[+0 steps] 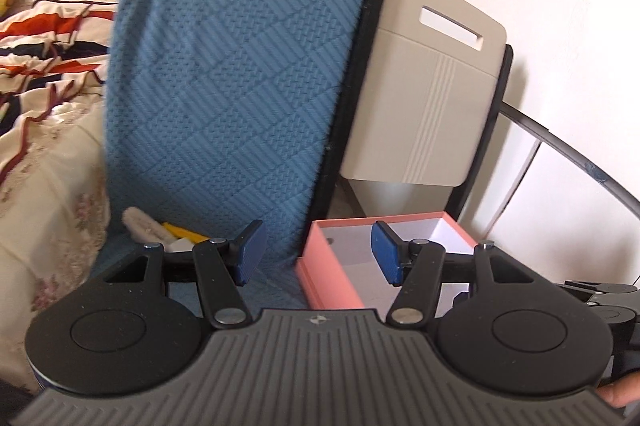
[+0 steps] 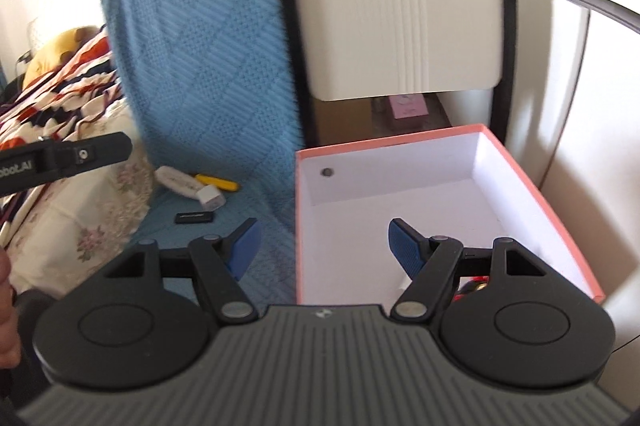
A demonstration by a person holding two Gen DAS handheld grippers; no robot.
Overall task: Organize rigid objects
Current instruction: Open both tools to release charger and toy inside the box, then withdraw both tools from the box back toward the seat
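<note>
An open pink box (image 2: 540, 185) with a white inside sits on the right chair seat; it also shows in the left wrist view (image 1: 332, 266). On the blue-covered seat lie a white tube-like object (image 2: 188, 185), a yellow object (image 2: 218, 181) and a small black flat object (image 2: 195, 217). The white object (image 1: 140, 224) and the yellow object (image 1: 184, 232) also show in the left wrist view. My right gripper (image 2: 324, 246) is open and empty, straddling the box's left wall. My left gripper (image 1: 318, 254) is open and empty above the box's left edge.
A blue quilted cover (image 1: 232, 65) drapes the left chair. A beige chair back (image 1: 424, 97) stands behind the box. A floral bed cover (image 1: 44, 165) lies at the left. A pink item (image 2: 408, 105) sits behind the box. A red item (image 2: 476, 282) shows near the right gripper's right finger.
</note>
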